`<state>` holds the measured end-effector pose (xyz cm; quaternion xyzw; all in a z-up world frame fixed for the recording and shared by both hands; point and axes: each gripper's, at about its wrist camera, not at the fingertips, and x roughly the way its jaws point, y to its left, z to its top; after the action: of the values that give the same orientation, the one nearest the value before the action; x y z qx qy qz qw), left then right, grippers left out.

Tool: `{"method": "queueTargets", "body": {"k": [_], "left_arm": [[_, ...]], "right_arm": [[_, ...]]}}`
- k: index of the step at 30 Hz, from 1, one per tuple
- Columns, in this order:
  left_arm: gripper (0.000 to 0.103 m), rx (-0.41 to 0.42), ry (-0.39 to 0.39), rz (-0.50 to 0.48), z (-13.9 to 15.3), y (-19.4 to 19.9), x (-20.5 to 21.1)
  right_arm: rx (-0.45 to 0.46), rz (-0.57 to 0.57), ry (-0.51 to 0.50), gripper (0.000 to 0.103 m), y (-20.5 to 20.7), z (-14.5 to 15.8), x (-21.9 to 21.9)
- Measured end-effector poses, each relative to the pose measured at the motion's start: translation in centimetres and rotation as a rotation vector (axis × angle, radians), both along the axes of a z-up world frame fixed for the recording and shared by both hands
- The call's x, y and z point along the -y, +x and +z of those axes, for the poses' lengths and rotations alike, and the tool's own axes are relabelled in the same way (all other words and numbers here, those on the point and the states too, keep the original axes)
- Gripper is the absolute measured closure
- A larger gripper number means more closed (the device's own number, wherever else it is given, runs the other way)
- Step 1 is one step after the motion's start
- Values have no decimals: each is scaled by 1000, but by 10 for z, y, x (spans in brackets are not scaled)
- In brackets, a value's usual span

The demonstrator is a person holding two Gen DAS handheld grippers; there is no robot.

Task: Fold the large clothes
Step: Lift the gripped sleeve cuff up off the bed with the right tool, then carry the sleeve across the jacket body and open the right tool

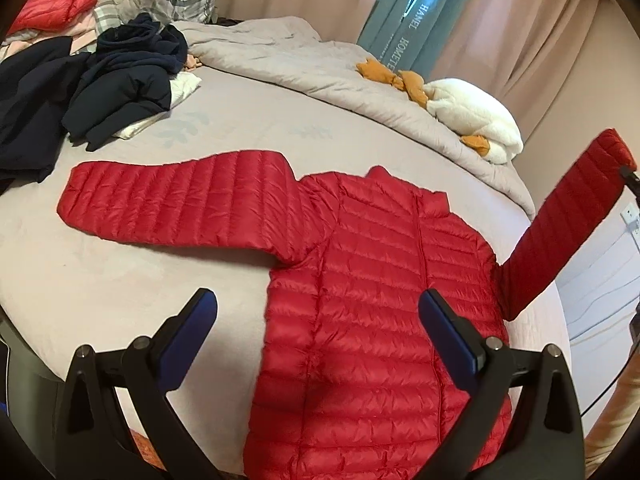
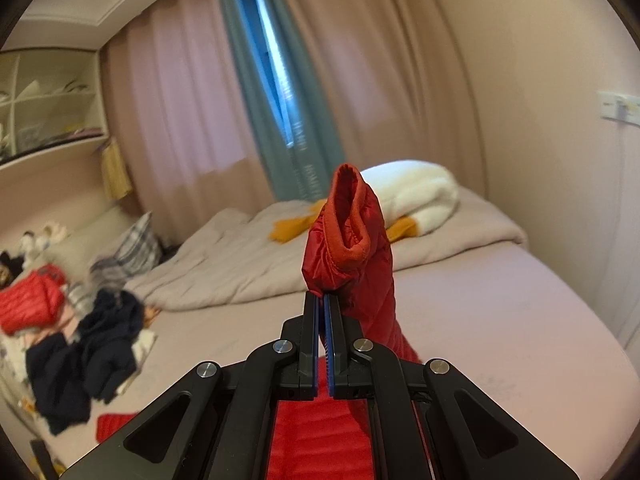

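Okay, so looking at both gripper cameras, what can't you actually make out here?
- Red jacket hem: left wrist view, cut off by the bottom edge and the left gripper.
- Raised sleeve: right wrist view, where the right gripper pinches it, the fabric hides the contact.
- Dark clothes pile: right wrist view, blurred, items unclear.
- Curtain lettering: left wrist view, partly folded away.

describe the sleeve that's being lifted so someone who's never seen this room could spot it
Find the bed with the red puffer jacket spread flat on it. Its other sleeve lies flat on the bed, stretched toward the pile of dark clothes. The lifted sleeve rises off the bed at an angle, its cuff pinched in the shut right gripper.
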<state>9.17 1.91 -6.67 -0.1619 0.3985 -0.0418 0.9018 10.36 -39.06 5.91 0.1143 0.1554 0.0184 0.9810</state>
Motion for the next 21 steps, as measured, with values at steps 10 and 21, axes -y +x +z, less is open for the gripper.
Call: {"method": "queueTargets", "body": {"k": [10, 21], "left_arm": [[1, 32, -18, 42, 9, -14, -19], [1, 23, -25, 59, 5, -19, -30]], "right_arm": [[-77, 157, -36, 99, 15, -15, -57], [-191, 243, -38, 99, 27, -50, -94]]}}
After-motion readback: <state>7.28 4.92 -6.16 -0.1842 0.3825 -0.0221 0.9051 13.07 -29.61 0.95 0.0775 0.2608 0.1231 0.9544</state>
